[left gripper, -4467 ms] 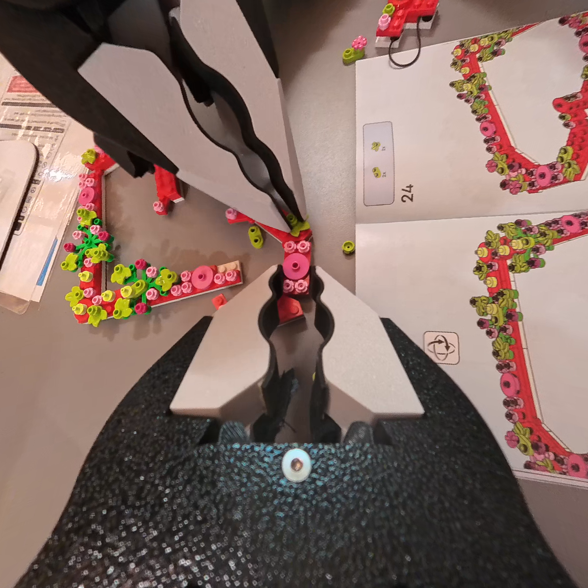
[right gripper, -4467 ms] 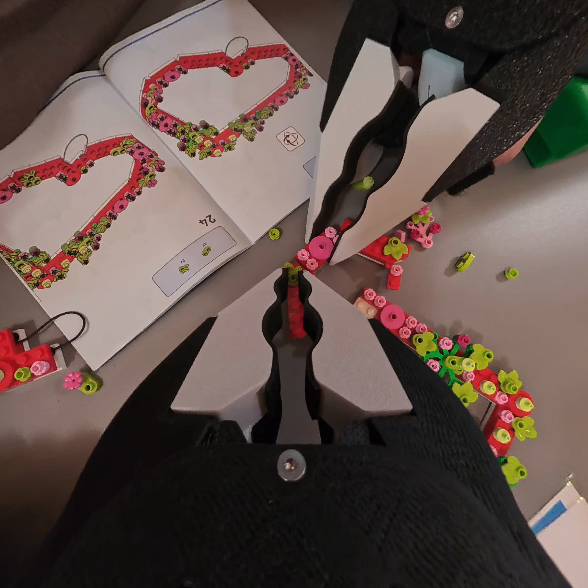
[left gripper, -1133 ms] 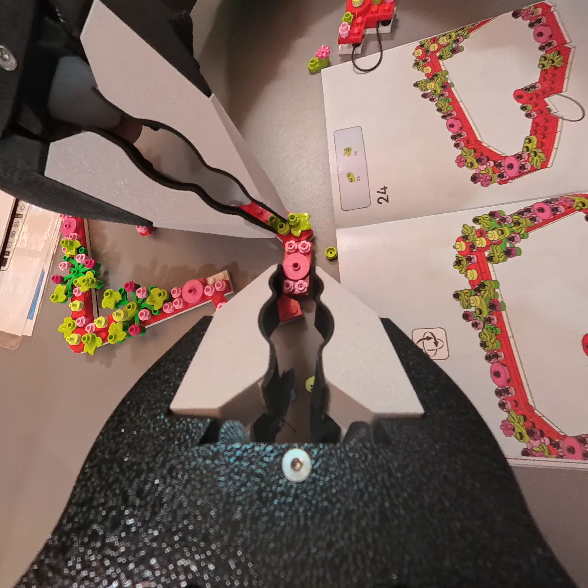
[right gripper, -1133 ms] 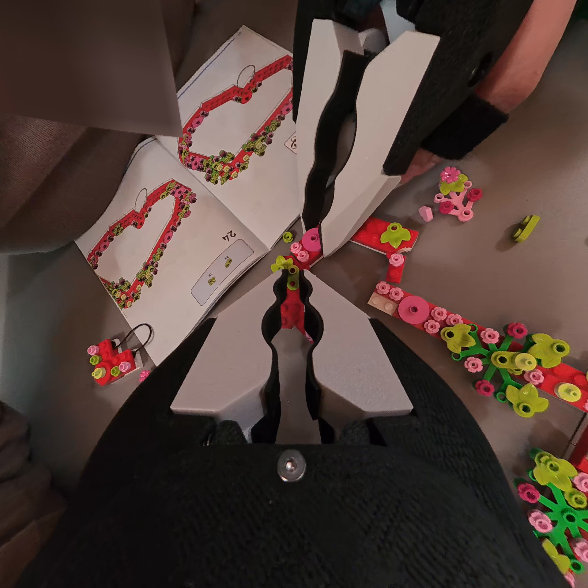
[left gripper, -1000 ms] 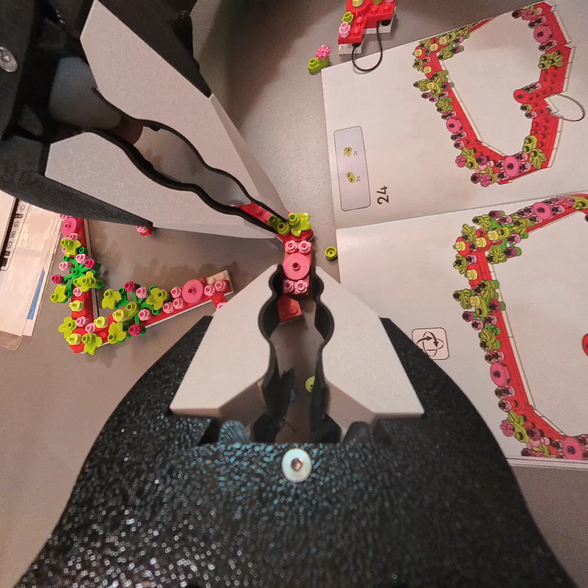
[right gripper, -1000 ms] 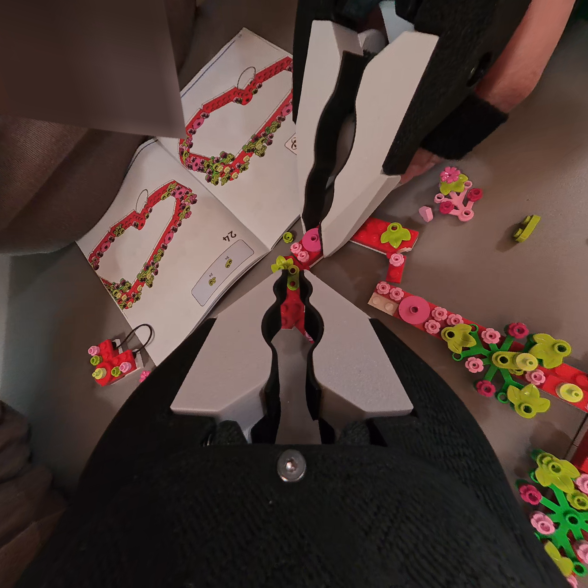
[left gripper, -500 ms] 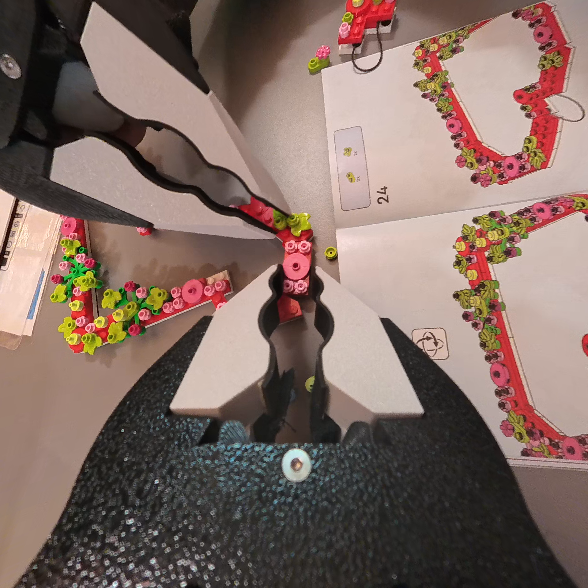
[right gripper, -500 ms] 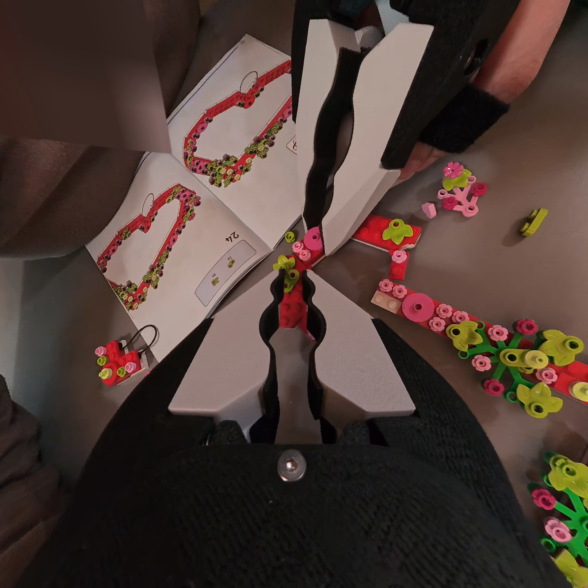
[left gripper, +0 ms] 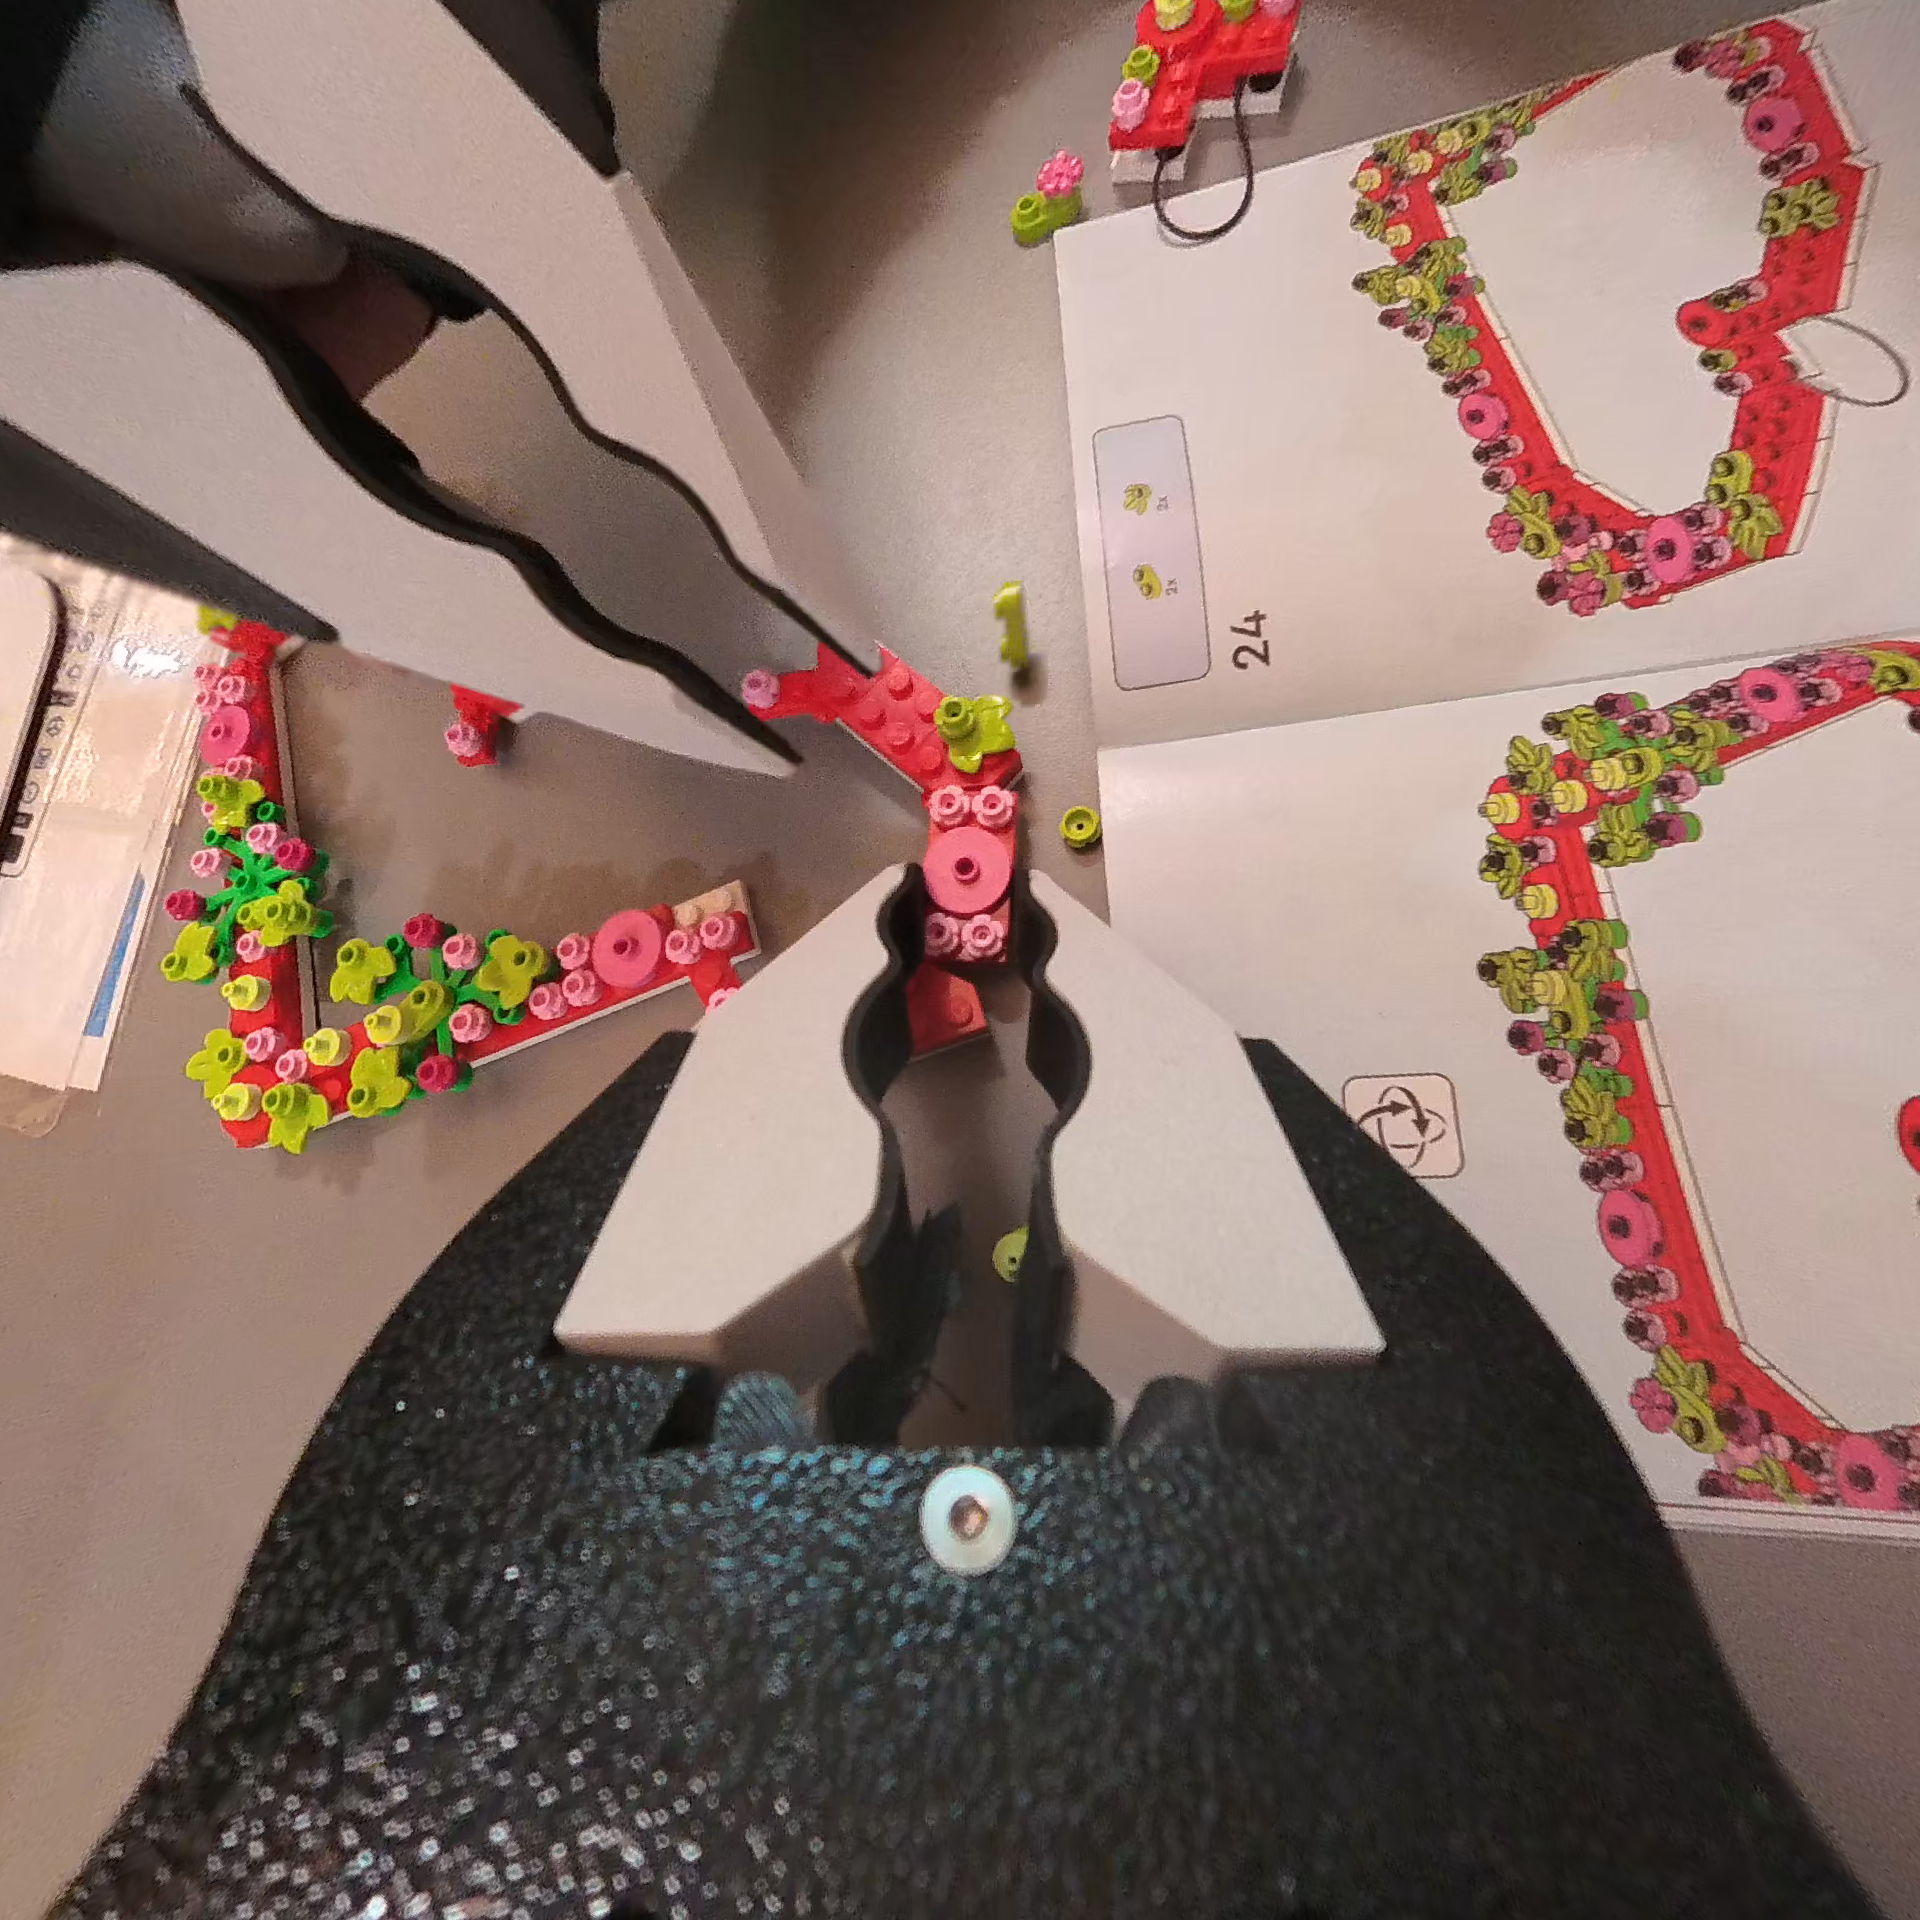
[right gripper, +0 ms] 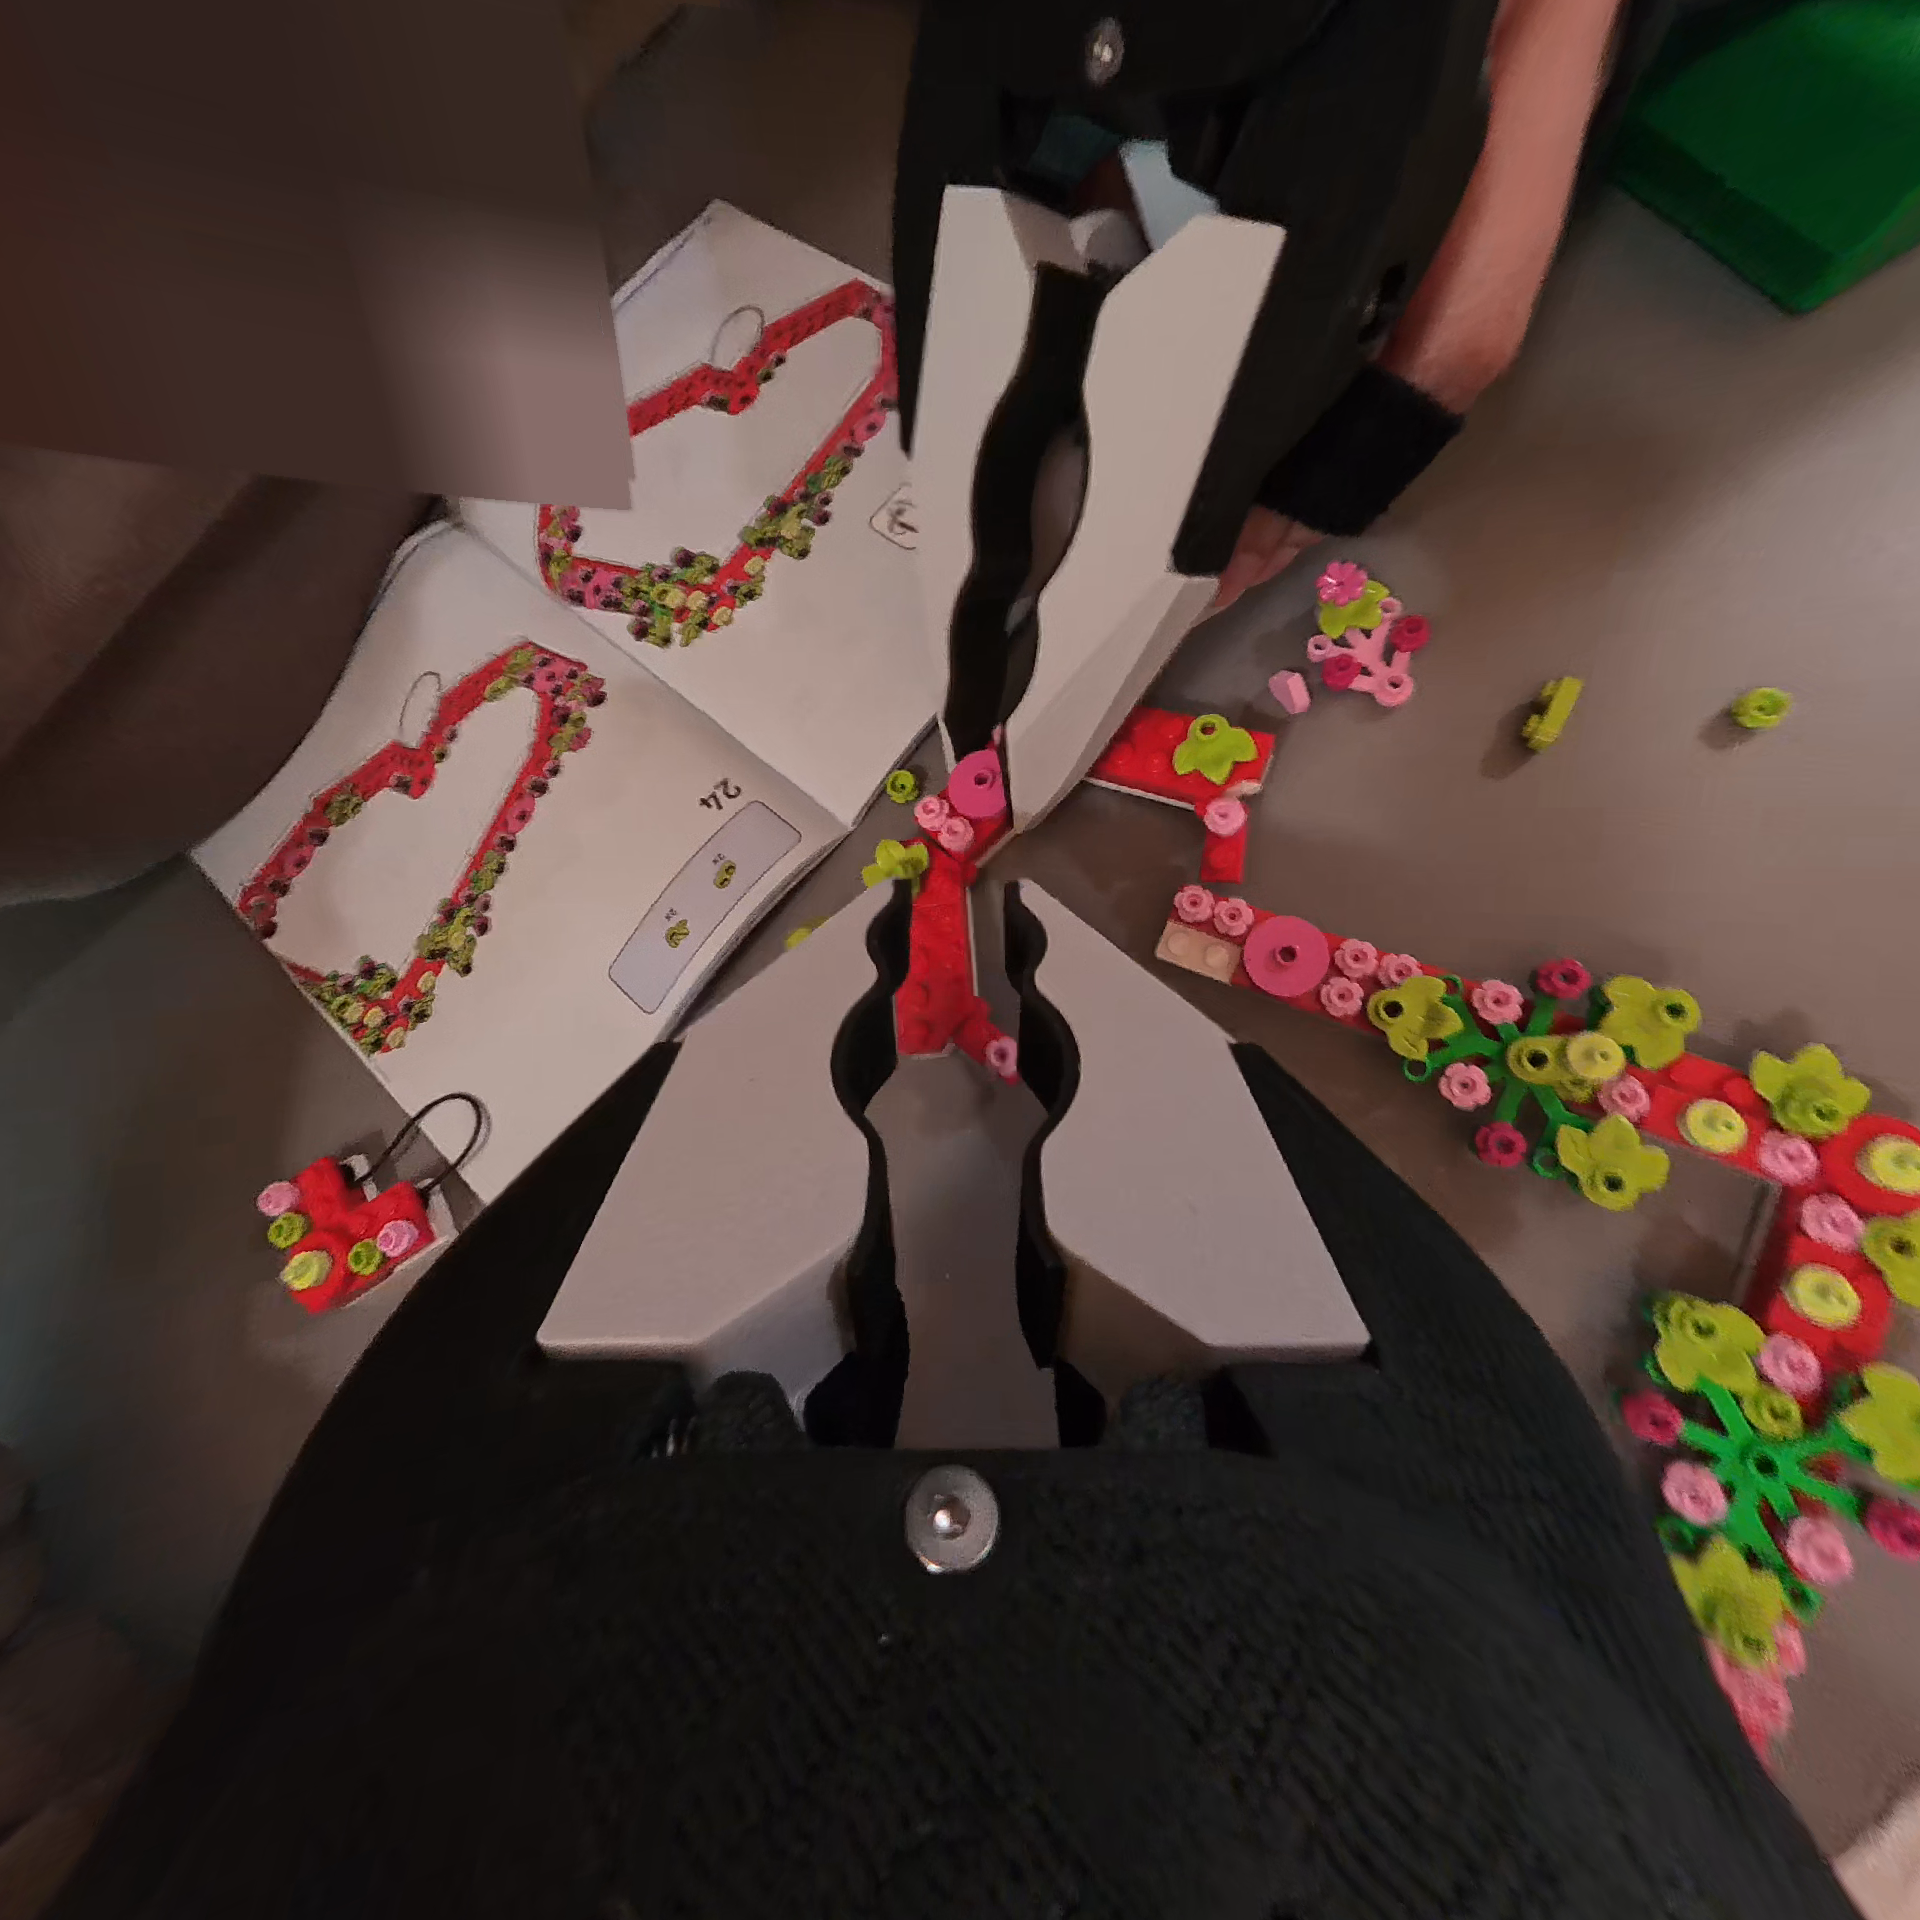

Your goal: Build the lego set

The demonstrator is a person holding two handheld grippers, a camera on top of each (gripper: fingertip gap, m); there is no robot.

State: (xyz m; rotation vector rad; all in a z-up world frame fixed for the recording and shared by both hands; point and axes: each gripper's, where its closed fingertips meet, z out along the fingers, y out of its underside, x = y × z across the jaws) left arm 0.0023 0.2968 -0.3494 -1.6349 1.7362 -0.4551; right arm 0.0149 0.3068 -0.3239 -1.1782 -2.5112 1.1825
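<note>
Grey tabletop spreads under both of our grippers, crowded with pieces on every side. Near the centre of the left wrist view, our left gripper is clenched on one end of the bent red strip, its tips pinching the part that carries a big pink disc and small pink flowers. In the right wrist view, our right gripper has its jaws parted; the other arm of the strip lies between the fingers, and we cannot tell whether either pad touches it. A lime leaf piece sits at the strip's bend.

Around this, the open instruction booklet fills the right side of the left view, and its edge lies just beside the strip. A small lime round stud lies between strip and booklet. Another lime piece, blurred, shows just above it.

At lower left in that view lies the flowered L-shaped section, well apart from the held strip. A small red block with a black loop sits at the top. In the right view, a short red piece with a lime leaf lies just right of the left gripper's fingers, with a pink flower cluster and loose lime pieces farther right. A green bin occupies the upper right corner.
</note>
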